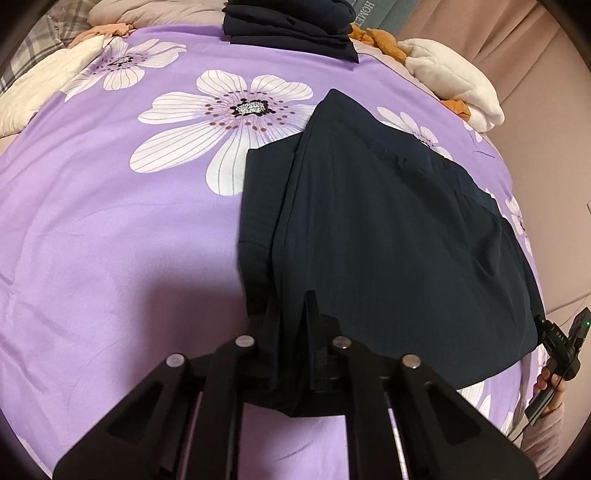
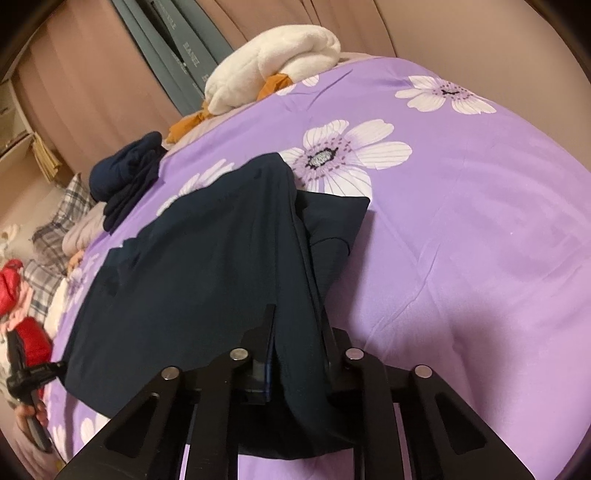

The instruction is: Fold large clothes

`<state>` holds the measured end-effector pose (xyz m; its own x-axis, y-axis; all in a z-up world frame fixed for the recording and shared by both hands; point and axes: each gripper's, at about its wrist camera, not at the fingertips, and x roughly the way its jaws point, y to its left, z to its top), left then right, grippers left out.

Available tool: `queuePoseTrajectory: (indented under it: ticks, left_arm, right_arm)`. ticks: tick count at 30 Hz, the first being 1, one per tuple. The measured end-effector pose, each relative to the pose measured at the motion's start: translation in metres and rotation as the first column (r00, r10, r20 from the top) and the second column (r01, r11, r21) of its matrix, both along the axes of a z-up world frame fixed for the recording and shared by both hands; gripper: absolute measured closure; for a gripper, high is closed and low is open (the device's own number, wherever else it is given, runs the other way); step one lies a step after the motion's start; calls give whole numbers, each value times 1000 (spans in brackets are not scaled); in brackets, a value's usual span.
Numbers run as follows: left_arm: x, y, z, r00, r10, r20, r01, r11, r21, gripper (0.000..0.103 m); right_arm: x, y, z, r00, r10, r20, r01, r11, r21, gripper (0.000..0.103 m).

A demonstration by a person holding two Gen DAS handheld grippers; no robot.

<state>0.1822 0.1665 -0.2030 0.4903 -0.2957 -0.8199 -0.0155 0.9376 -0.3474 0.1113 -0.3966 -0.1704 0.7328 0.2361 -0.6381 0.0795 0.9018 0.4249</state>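
Observation:
A dark navy garment (image 1: 388, 229) lies partly folded on the purple flowered bedsheet (image 1: 110, 240), with a narrower layer sticking out under its left side. My left gripper (image 1: 291, 310) is shut on the near edge of this garment, and bunched cloth fills the space between its fingers. In the right wrist view the same garment (image 2: 207, 266) stretches away to the left, and my right gripper (image 2: 299, 321) is shut on a thick fold at its near right edge. Both grips sit at the garment's near end, one at each corner.
A stack of folded dark clothes (image 1: 291, 29) (image 2: 125, 177) sits at the far edge of the bed. A white fleece bundle (image 1: 454, 81) (image 2: 273, 62) rests on orange cloth (image 1: 384, 44). Plaid bedding (image 2: 55, 229) and something red (image 2: 14, 284) lie beyond. A person's hand (image 1: 546, 380) holds the other handle.

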Motion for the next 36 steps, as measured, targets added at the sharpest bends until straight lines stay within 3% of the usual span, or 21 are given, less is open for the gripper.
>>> queuePoseTrajectory:
  ticks: [6, 12, 14, 15, 16, 21, 27, 30, 33, 36]
  left_arm:
    - [-7, 4, -1, 1000, -9, -2, 9, 1000, -3, 95]
    - [-7, 4, -3, 1000, 17, -5, -17, 999, 39, 87]
    - [-11, 3, 2, 1000, 25, 5, -25, 995, 92, 74]
    - [-14, 3, 6, 999, 41, 12, -43, 989, 144, 54]
    - [-17, 4, 8, 999, 47, 20, -50, 984, 169, 43]
    - [-32, -2, 34, 993, 16, 114, -45, 967, 250, 43]
    - [-31, -58, 51, 974, -140, 180, 86, 956, 279, 43]
    - [-21, -90, 48, 966, -183, 182, 121, 944, 306, 43]
    - [-7, -113, 36, 974, -166, 151, 115, 948, 298, 43]
    - [4, -132, 15, 982, -158, 102, 120, 944, 306, 43]
  right_arm:
    - [-4, -5, -6, 1000, -5, -7, 5, 999, 38, 87]
    - [1, -8, -9, 997, -25, -69, 28, 999, 47, 82]
    - [-3, -5, 1, 997, -29, -68, 31, 999, 22, 78]
    - [-5, -4, 4, 998, -32, -63, 32, 999, 6, 76]
    - [-8, -3, 10, 998, -33, -51, 32, 999, -15, 73]
    - [-22, 19, 42, 999, 13, 43, -6, 988, -153, 68]
    - [-6, 89, 61, 970, 231, 73, -212, 955, -209, 68]
    - [12, 116, 57, 963, 265, 56, -245, 940, -238, 68]
    - [32, 139, 47, 978, 205, 42, -185, 941, -285, 68]
    - [45, 152, 29, 981, 195, 1, -189, 950, -247, 68]
